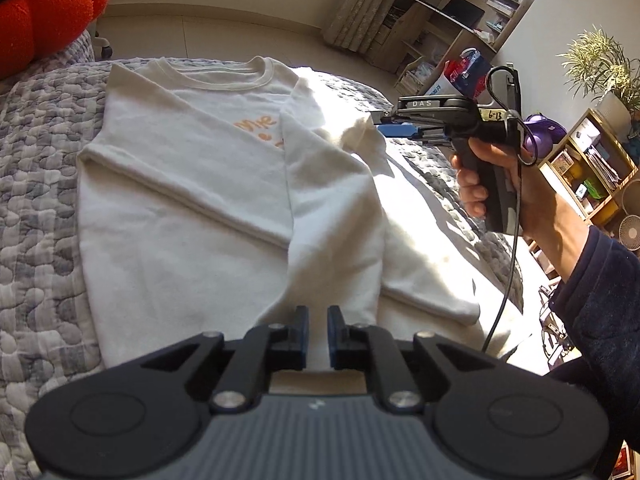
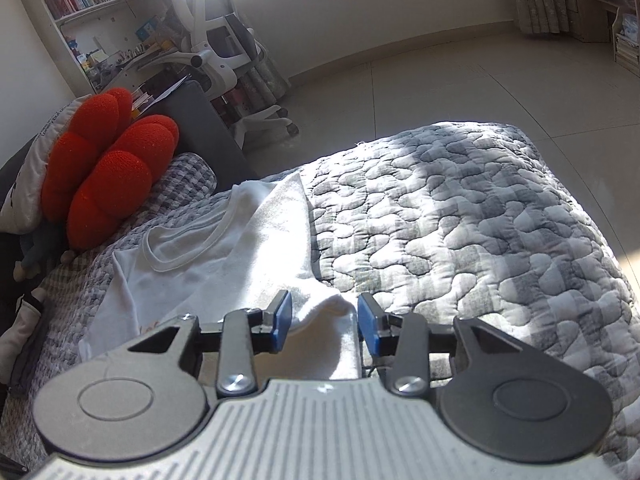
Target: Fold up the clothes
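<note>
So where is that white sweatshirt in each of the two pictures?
Left wrist view: the white sweatshirt lies spread across the middle, collar at the far end.
Right wrist view: it lies left of centre, one fold between the open right gripper's pads.
Shared landmark: red cushion.

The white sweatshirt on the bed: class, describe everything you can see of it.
The white sweatshirt is soft knit with a ribbed round collar and orange lettering on the chest. It lies flat on the grey quilted bedspread, both sleeves folded across the body. The right gripper has raised cloth at the sweatshirt's edge between its open pads; the left gripper hangs over the hem.
</note>
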A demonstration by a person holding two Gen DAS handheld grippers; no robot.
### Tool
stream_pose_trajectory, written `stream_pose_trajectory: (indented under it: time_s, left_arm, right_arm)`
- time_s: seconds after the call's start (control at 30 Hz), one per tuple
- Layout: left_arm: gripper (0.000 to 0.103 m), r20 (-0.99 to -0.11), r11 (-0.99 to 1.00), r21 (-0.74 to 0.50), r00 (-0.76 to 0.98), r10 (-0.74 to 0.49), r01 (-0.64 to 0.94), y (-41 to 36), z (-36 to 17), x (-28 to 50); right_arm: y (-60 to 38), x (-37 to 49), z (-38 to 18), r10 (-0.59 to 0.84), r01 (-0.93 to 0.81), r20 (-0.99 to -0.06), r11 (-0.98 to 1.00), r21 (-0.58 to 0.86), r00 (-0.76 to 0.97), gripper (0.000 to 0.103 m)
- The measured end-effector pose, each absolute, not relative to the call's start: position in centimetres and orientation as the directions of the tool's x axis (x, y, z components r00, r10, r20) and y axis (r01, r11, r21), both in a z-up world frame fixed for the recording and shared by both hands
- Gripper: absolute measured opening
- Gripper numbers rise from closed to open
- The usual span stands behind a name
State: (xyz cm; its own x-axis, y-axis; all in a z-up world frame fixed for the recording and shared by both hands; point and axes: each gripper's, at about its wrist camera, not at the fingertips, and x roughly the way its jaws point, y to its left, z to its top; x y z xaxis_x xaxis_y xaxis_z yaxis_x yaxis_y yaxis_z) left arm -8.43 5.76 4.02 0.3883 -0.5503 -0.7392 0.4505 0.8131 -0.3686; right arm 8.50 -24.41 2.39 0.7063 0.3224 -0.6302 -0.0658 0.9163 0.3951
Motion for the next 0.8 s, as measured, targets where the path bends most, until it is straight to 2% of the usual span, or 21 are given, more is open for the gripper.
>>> stream_pose_trajectory:
  time_s: [0.03, 0.07, 0.1, 0.17, 0.27, 0.33, 0.37, 0.43, 0.63, 0.67, 0.7, 0.8]
  left_arm:
    - [0.009, -0.742, 0.815, -0.364, 0.388, -0.546, 0.451, 5.7, 3.9, -8.4]
    - [0.009, -0.742, 0.814, -0.361, 0.389, -0.546, 0.454, 5.6, 3.9, -8.5]
    - [0.009, -0.741, 0.813, -0.36, 0.389, -0.547, 0.457, 5.5, 3.8, -8.6]
    - [0.001, -0.738, 0.81, -0.354, 0.392, -0.549, 0.467, 5.4, 3.9, -8.8]
    - [0.0, -0.71, 0.803, -0.349, 0.423, -0.563, 0.483, 5.9, 5.1, -9.4]
    - [0.0, -0.682, 0.803, -0.359, 0.454, -0.574, 0.475, 6.9, 6.1, -9.4]
    - [0.0, -0.676, 0.808, -0.362, 0.466, -0.571, 0.465, 7.4, 6.3, -9.4]
    - [0.0, -0.679, 0.826, -0.362, 0.484, -0.551, 0.432, 8.1, 6.4, -9.0]
    - [0.0, -0.7, 0.827, -0.371, 0.458, -0.548, 0.422, 7.6, 5.7, -8.6]
    - [0.001, -0.701, 0.827, -0.368, 0.458, -0.547, 0.424, 7.5, 5.7, -8.6]
    - [0.001, -0.701, 0.83, -0.365, 0.462, -0.543, 0.421, 7.5, 5.8, -8.6]
    - [0.002, -0.701, 0.847, -0.366, 0.484, -0.524, 0.386, 8.2, 6.0, -8.3]
  right_arm:
    - [-24.2, 8.5, 2.4, 0.313, -0.075, -0.637, 0.925, 0.371, 0.705, 0.037]
    - [-23.8, 8.6, 2.3, 0.295, -0.085, -0.645, 0.938, 0.335, 0.705, 0.023]
    - [-23.6, 8.6, 2.4, 0.28, -0.087, -0.647, 0.946, 0.313, 0.709, 0.019]
    - [-23.6, 8.6, 2.7, 0.265, -0.073, -0.638, 0.948, 0.311, 0.722, 0.016]
    - [-24.3, 8.7, 3.4, 0.259, -0.033, -0.616, 0.935, 0.354, 0.744, 0.015]
    - [-24.9, 9.1, 2.9, 0.241, 0.007, -0.641, 0.933, 0.359, 0.729, 0.014]
    - [-25.1, 9.3, 2.3, 0.227, 0.027, -0.658, 0.936, 0.352, 0.718, 0.01]
    - [-25.2, 9.3, 1.9, 0.235, 0.014, -0.65, 0.935, 0.354, 0.723, 0.01]
    - [-24.2, 7.8, 4.7, 0.1, 0.019, -0.594, 0.981, 0.192, 0.798, 0.01]
    - [-24.2, 7.3, 5.4, 0.084, 0.02, -0.58, 0.985, 0.17, 0.81, 0.015]
    - [-24.1, 6.9, 5.9, 0.088, 0.008, -0.574, 0.987, 0.163, 0.814, 0.022]
    - [-22.5, 5.1, 7.4, 0.221, -0.129, -0.58, 0.972, 0.196, 0.784, 0.022]
